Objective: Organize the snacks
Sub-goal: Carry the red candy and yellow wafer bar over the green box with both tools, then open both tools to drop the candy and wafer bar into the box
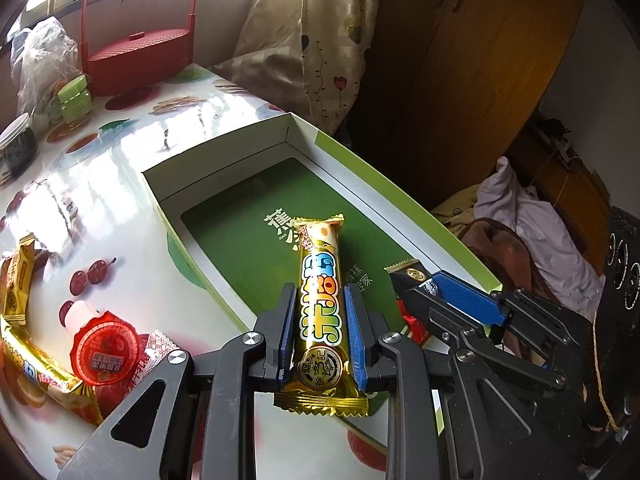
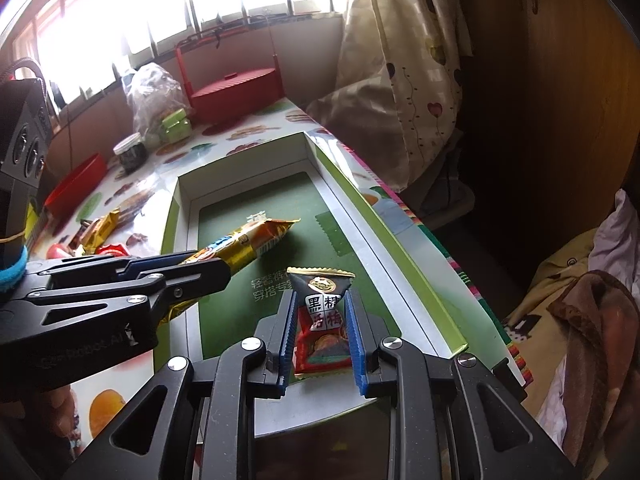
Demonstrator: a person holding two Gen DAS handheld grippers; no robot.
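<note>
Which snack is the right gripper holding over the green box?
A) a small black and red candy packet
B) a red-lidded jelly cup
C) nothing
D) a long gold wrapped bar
A: in the right wrist view the right gripper is shut on the small black and red candy packet, above the green box.

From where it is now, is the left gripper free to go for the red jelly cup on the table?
Probably not yet: the left gripper is shut on the gold snack bar over the green box. The red jelly cup itself lies uncovered beside the box.
</note>
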